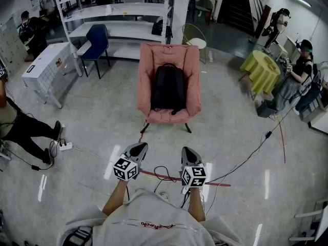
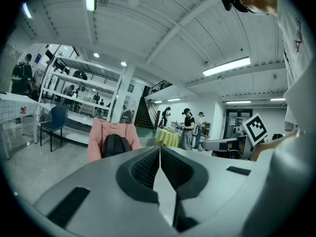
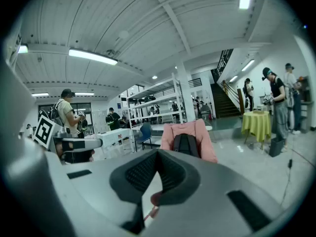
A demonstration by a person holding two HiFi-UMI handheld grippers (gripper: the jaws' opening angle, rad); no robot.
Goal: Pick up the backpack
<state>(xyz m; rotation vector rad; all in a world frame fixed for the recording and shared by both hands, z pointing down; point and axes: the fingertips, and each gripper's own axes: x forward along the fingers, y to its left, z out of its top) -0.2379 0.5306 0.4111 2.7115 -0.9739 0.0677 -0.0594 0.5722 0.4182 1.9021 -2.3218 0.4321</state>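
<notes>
A black backpack (image 1: 167, 87) leans upright in a pink folding chair (image 1: 192, 76) some way ahead of me on the floor. It also shows in the left gripper view as the backpack (image 2: 115, 145) and in the right gripper view as the backpack (image 3: 185, 144), far beyond the jaws. My left gripper (image 1: 139, 148) and right gripper (image 1: 187, 154) are held side by side close to my body, well short of the chair. Both are shut with nothing between their jaws.
A red cable (image 1: 169, 177) and black cables (image 1: 251, 155) cross the floor between me and the chair. A blue chair (image 1: 95, 42) and white shelving (image 1: 115, 14) stand at the back left, a yellow-covered table (image 1: 261, 68) at the right. People stand at both sides.
</notes>
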